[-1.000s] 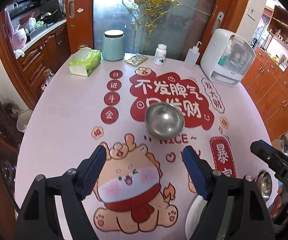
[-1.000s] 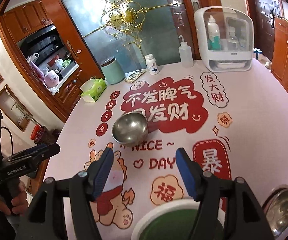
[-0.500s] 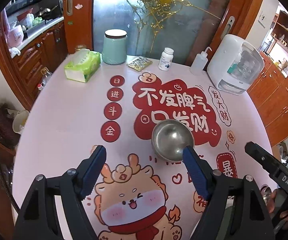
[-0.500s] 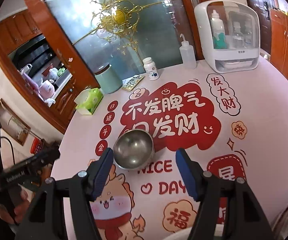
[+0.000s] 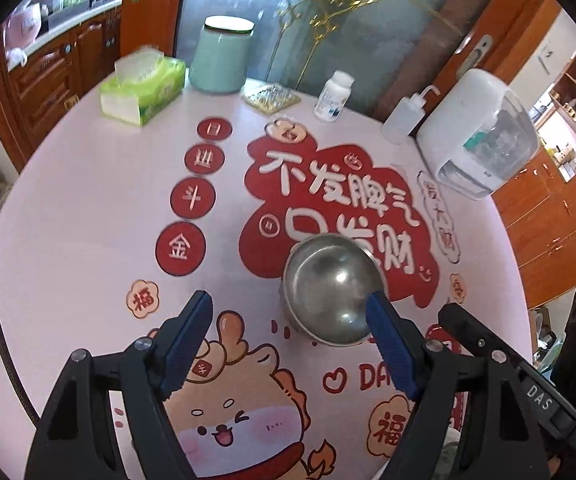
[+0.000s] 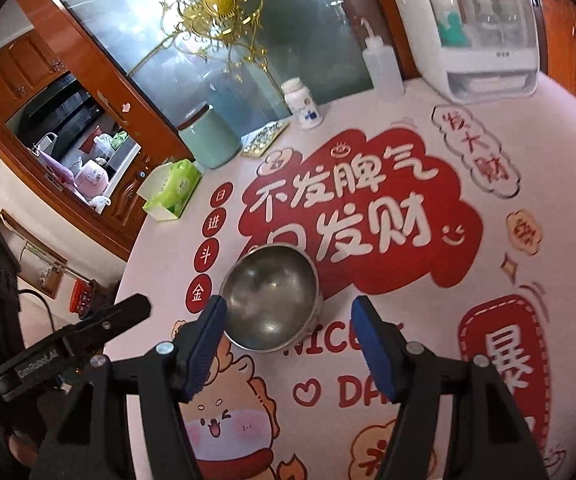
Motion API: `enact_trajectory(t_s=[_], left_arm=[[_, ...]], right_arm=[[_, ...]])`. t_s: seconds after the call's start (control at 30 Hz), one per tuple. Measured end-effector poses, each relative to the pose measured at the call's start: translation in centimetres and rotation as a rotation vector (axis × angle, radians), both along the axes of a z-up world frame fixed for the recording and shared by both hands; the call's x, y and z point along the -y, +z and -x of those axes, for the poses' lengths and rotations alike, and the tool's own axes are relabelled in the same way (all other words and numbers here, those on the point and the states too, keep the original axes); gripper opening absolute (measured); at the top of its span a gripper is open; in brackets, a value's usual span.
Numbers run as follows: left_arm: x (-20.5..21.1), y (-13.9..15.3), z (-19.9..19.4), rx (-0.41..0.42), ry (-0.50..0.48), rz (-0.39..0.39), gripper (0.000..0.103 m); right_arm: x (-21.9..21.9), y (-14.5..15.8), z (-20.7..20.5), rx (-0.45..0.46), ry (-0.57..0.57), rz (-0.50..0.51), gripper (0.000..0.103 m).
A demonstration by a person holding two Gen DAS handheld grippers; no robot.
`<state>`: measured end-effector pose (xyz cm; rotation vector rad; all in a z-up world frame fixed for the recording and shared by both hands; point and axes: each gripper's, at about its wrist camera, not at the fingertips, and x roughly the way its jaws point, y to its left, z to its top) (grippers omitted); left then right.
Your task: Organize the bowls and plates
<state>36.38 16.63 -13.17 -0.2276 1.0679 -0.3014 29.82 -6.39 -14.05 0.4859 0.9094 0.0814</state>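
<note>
Pink printed table [image 5: 67,216], our left gripper [image 5: 288,336] and right gripper [image 6: 288,334] both spread, empty, steel bowl [image 6: 269,300] partly hidden behind blue pads [image 5: 388,348], far clutter blurred.

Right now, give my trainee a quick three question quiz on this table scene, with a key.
1. True or false: the steel bowl lies upside down.
2. What stands nearest the green tissue box: A the mint canister, B the squeeze bottle, C the white cabinet?
3. Fill in: the right gripper fingers are ____, holding nothing.

Key: 1 false, it sits upright. 2 A. 3 open.
</note>
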Motion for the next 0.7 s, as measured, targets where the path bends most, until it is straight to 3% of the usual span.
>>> enact_trajectory(t_s=[0.43,0.6,0.7], left_arm=[[1.6,-6.3,-1.8,-0.099,0.02,-0.008,0.078],[2.2,-7.6,-2.3,-0.108,0.011,-0.019,0.077],[2.4,-8.4,-2.5,-0.125,0.007,-0.027,0.069]], right_arm=[[-0.3,-5.6,-2.8,-0.124,0.015,-0.074,0.064],[-0.1,-7.0,-3.2,-0.139,0.028,-0.116,0.052],[-0.1,-7.6,-3.5,-0.154,0.025,-0.122,0.045]])
